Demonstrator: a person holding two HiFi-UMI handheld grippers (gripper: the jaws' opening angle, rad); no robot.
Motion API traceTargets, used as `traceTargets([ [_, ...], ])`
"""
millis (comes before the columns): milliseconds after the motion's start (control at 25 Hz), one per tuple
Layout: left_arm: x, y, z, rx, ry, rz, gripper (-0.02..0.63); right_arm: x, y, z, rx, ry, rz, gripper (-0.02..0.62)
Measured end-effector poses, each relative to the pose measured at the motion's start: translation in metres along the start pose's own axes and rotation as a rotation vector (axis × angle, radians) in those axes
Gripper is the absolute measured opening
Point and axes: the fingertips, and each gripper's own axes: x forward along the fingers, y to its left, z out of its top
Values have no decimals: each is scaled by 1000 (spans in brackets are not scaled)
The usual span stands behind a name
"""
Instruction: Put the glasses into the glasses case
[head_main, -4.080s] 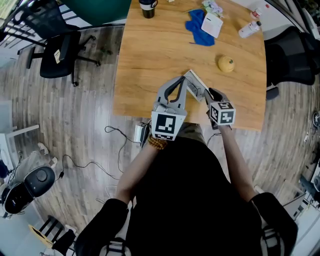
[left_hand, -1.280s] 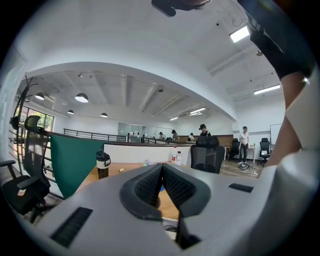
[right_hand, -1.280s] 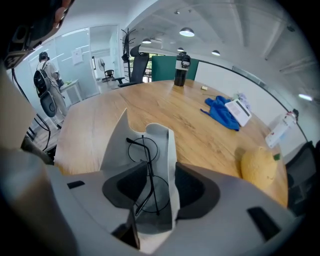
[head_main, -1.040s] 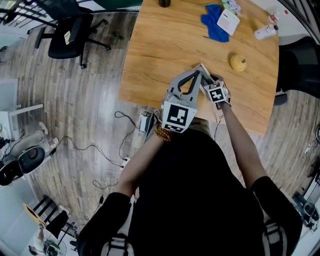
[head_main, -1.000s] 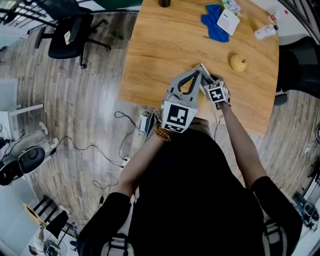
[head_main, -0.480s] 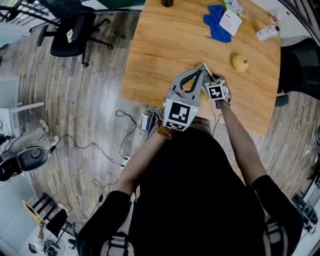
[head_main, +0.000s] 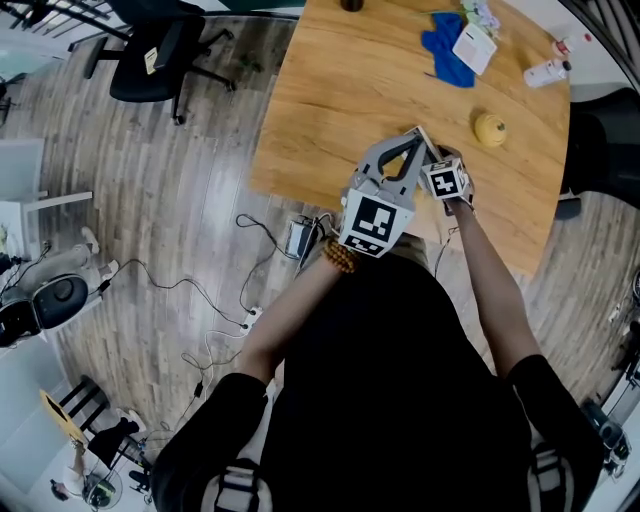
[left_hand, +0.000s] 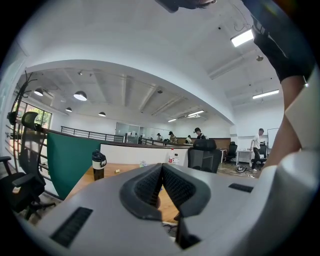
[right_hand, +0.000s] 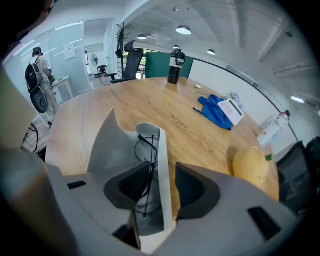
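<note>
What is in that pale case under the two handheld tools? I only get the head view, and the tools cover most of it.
Observer: The right gripper view looks into the open glasses case. Thin dark-rimmed glasses sit inside.
Operator: Is a tool gripping the case?
Observer: One case wall stands between the fingers of the right gripper, which have just been opening. A gap shows beside one finger.
Operator: And the other tool?
Observer: In its own view, the left gripper has its fingers closed together, with nothing seen between them.
</note>
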Motion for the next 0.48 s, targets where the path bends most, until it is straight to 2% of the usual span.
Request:
traceTargets([
  [80, 1, -2, 2, 7, -4, -11, 21, -7, -2, 5, 19, -44, -5, 230],
  [120, 1, -2, 3, 10, -7, -17, 21, -14, -5, 11, 38, -77, -8, 244],
  [240, 3, -1, 8, 3, -14, -31, 21, -41, -12, 40, 60, -187, -10, 244],
  [360, 11, 2, 23, -30, -37, -40, 21, -74, -18, 76, 12, -289, -9, 244],
  [480, 22, 6, 48, -17, -82, -52, 21, -112, -27, 116, -25, -394, -36, 244],
])
